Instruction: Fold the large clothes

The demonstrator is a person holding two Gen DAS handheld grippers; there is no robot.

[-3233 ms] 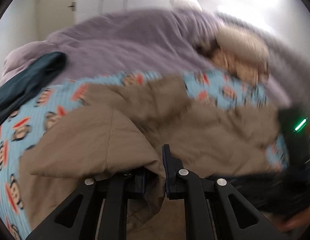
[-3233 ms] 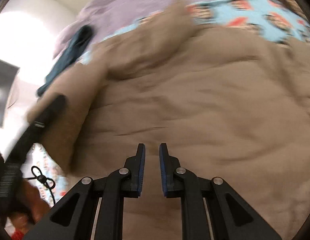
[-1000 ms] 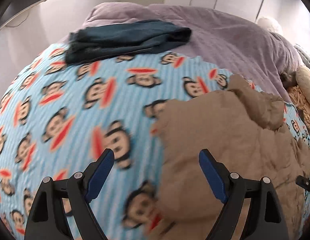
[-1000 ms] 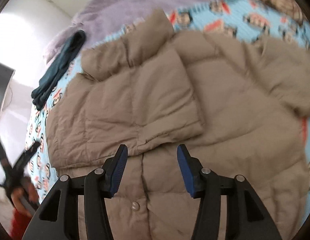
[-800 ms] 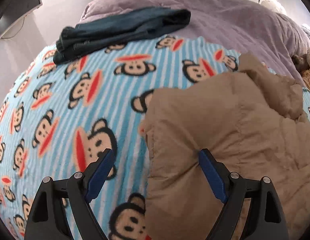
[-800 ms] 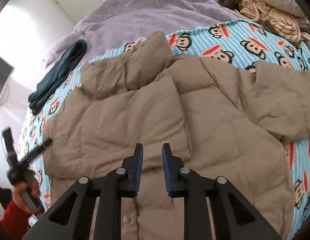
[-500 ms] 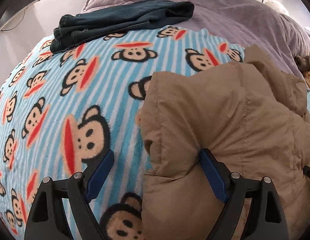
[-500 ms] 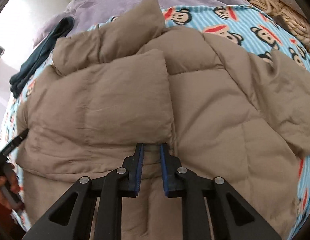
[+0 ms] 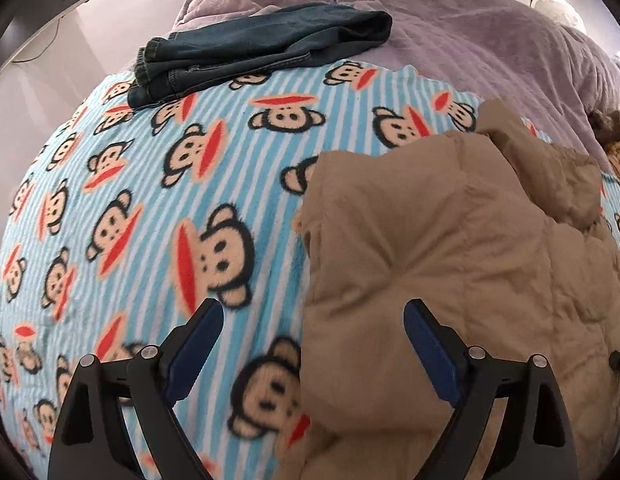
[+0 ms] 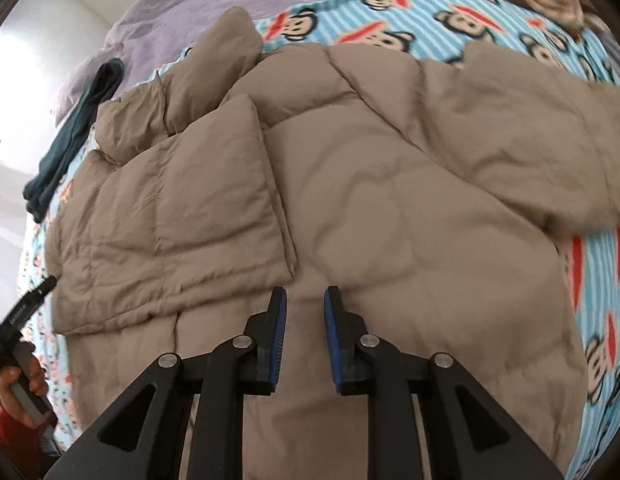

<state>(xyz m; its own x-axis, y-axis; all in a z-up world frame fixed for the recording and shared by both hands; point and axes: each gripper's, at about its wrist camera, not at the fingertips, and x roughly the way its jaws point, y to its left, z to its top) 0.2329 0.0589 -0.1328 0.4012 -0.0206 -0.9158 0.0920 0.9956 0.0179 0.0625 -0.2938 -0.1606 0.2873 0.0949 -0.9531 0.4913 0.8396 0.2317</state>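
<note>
A tan puffer jacket (image 10: 390, 200) lies spread flat on a blue striped monkey-print blanket (image 9: 150, 200) that covers the near part of a bed. One sleeve (image 10: 170, 216) is folded across the jacket's front, its cuff edge running just ahead of the right gripper (image 10: 305, 320).

The right gripper hangs over the jacket's middle, its blue-padded jaws a narrow gap apart with nothing between them; the folded sleeve's corner sits just beyond its left fingertip.

The left gripper (image 9: 314, 344) hovers at the jacket's outer edge, jaws spread wide and holding nothing. The jacket's puffy side edge lies between its fingers, nearer the right one, while the left finger sits over bare blanket. In the right wrist view this gripper (image 10: 26, 312) shows at the blanket's left edge, gripped by a hand.

Half a second ago the right gripper's jaws were nearly together at the sleeve's cuff; now they have parted slightly and sit back from it. The left gripper remains wide open at the same edge.

Folded dark jeans (image 9: 250, 48) rest at the blanket's far edge, partly on a purple quilt (image 9: 490, 32) behind.
</note>
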